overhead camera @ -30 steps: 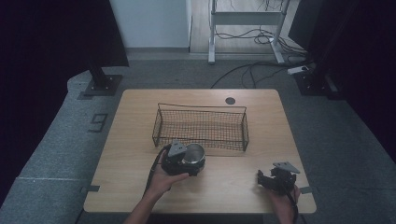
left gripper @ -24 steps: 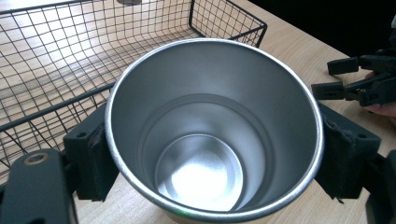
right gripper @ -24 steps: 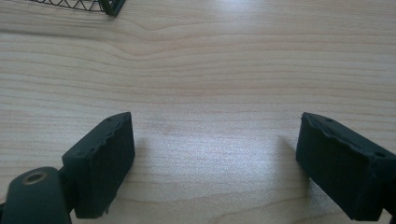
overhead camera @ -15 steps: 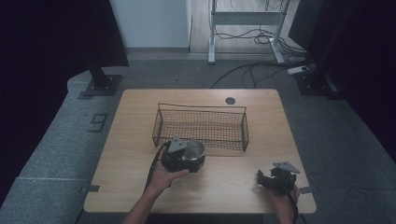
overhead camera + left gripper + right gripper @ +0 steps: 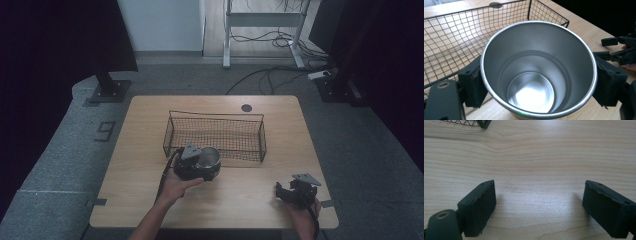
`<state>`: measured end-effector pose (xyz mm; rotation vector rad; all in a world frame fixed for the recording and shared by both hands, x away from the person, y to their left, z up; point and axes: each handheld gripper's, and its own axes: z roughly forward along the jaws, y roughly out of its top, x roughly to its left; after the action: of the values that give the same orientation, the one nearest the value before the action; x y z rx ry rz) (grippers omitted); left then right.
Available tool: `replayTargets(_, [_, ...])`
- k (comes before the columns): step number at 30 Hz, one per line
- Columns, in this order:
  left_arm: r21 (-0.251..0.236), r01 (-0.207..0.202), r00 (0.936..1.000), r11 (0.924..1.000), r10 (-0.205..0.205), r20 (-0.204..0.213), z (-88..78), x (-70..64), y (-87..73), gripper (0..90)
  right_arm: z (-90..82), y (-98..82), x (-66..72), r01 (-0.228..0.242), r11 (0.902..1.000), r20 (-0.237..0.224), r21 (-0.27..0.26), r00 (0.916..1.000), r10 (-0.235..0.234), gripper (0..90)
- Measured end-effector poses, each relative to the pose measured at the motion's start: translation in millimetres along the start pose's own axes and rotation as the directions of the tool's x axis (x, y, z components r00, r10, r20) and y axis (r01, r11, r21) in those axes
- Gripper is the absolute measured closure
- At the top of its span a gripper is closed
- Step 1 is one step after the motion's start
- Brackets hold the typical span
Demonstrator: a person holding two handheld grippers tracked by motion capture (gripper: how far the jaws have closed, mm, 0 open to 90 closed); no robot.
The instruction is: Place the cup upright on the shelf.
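Note:
A shiny steel cup (image 5: 539, 72) stands upright and empty between the jaws of my left gripper (image 5: 537, 85), which is shut on its sides. From above, the cup (image 5: 208, 158) and my left gripper (image 5: 197, 165) sit just in front of the black wire basket (image 5: 216, 134), at its near left edge. The basket's mesh (image 5: 456, 32) lies behind the cup. My right gripper (image 5: 295, 192) rests near the table's front right corner; its jaws (image 5: 539, 210) stand wide open over bare wood, holding nothing.
The wooden table (image 5: 150, 125) has a round dark grommet (image 5: 246, 107) behind the basket. A basket corner (image 5: 482, 123) shows at the top of the right gripper view. Cables and stand legs lie on the floor beyond the table.
My left gripper has carried the cup a little forward, toward the basket's near edge. The right gripper has stayed in place.

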<state>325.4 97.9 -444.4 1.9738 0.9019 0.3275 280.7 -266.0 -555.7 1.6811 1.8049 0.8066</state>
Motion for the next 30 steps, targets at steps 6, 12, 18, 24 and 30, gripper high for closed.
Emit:
replayTargets(6, [0.001, -0.006, 1.0, 1.0, 0.006, -0.005, 1.8, 0.1, 5.8, 15.6, 0.0, 0.0, 0.0, 0.0, 1.0, -0.001, 0.0, 1.0, 0.0, 11.7])
replayTargets(12, [-0.004, -0.001, 1.0, 1.0, 0.001, -0.007, 1.6, 1.7, 10.0, 15.6, 0.0, 0.0, 0.1, -0.001, 1.0, 0.0, 0.0, 1.0, 0.001, 11.7])
replayTargets(18, [-0.009, 0.0, 1.0, 1.0, 0.0, -0.01, 1.0, 3.0, 15.2, 15.6, 0.0, 0.1, 0.1, -0.002, 1.0, 0.0, 0.0, 1.0, 0.002, 11.7])
replayTargets(24, [-0.011, 0.003, 1.0, 0.9999, -0.003, -0.003, 0.8, 5.1, 21.3, 15.6, -0.1, 0.0, 0.0, -0.001, 1.0, 0.0, 0.001, 1.0, 0.001, 11.7])
replayTargets(30, [-0.018, 0.011, 0.9999, 0.9998, -0.011, -0.001, 2.7, 7.2, 27.4, 15.6, 0.1, 0.0, -0.1, 0.001, 1.0, 0.0, -0.001, 1.0, -0.001, 11.7])
